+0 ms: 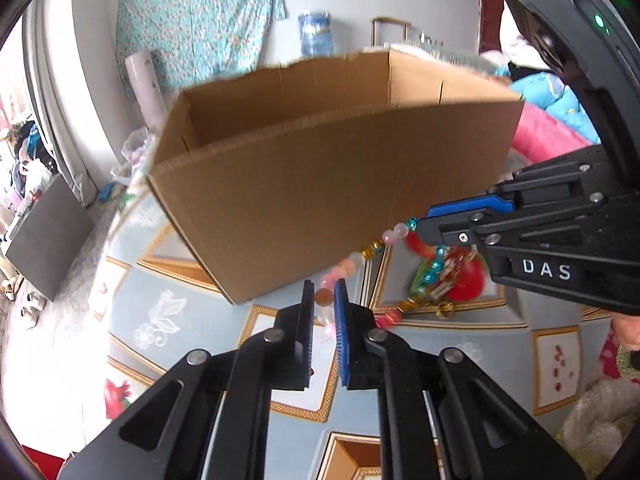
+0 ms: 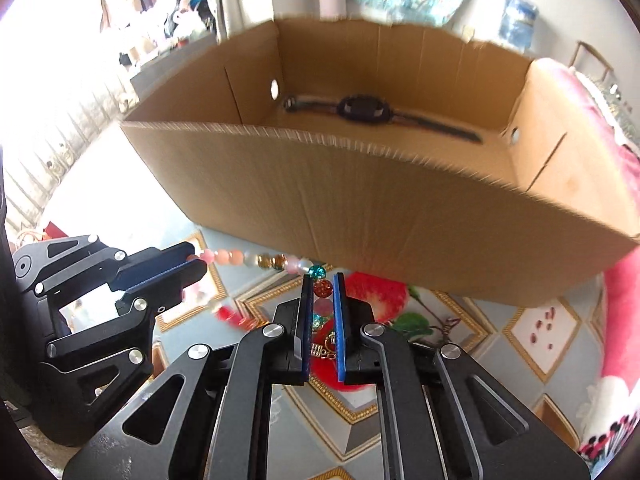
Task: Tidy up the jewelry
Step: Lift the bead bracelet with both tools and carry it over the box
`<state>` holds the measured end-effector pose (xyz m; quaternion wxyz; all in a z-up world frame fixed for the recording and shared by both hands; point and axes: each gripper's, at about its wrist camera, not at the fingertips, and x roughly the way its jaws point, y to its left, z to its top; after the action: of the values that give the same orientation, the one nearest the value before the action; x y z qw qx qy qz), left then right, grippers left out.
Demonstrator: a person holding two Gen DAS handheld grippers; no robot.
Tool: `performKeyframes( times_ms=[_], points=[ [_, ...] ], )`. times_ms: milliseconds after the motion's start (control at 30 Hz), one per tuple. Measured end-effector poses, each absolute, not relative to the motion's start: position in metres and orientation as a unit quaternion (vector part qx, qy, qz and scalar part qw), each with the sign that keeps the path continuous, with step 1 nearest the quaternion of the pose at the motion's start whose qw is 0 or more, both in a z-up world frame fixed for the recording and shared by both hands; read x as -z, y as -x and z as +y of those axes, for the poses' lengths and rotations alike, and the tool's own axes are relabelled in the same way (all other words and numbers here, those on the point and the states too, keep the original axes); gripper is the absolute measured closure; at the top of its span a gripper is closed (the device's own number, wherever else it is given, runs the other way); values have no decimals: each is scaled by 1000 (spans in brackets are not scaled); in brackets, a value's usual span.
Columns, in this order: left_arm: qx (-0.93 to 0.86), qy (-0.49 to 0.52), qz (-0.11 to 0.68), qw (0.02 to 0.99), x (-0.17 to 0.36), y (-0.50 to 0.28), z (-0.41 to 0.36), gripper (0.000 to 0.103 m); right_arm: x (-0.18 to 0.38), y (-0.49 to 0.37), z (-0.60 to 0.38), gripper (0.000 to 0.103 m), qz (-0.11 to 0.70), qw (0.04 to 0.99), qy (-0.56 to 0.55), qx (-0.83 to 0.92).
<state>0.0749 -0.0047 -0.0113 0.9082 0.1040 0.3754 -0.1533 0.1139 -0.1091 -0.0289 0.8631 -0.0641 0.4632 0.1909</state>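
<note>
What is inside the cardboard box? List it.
In the right wrist view, the cardboard box holds a dark wristwatch lying flat on its floor. The near wall hides the front floor strip.

Two black hand-held grippers

Left gripper [image 1: 324, 300] and right gripper [image 2: 322, 296]: black linkage arms, silver rivets, blue ribbed pads; white "DAS" lettering; perhaps a green light at one o'clock.

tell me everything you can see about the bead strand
The bead strand is a string of round pink, peach, pearly, amber-gold and teal beads, glassy looking. It stretches almost taut in front of the cardboard box, above the patterned cloth, pinched at one end by the left claw and at the other by the right claw.
</note>
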Motion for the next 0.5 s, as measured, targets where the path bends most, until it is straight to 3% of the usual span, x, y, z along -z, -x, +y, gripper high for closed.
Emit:
performKeyframes(
  times_ms=[267,500],
  points=[
    [159,-103,300,935,-42,-45,2,94,-21,-67,-124,96,402,893,62,-193],
    [179,-99,216,955,-116,-48,6,94,-100,-52,-131,96,308,924,76,-213]
  ],
)
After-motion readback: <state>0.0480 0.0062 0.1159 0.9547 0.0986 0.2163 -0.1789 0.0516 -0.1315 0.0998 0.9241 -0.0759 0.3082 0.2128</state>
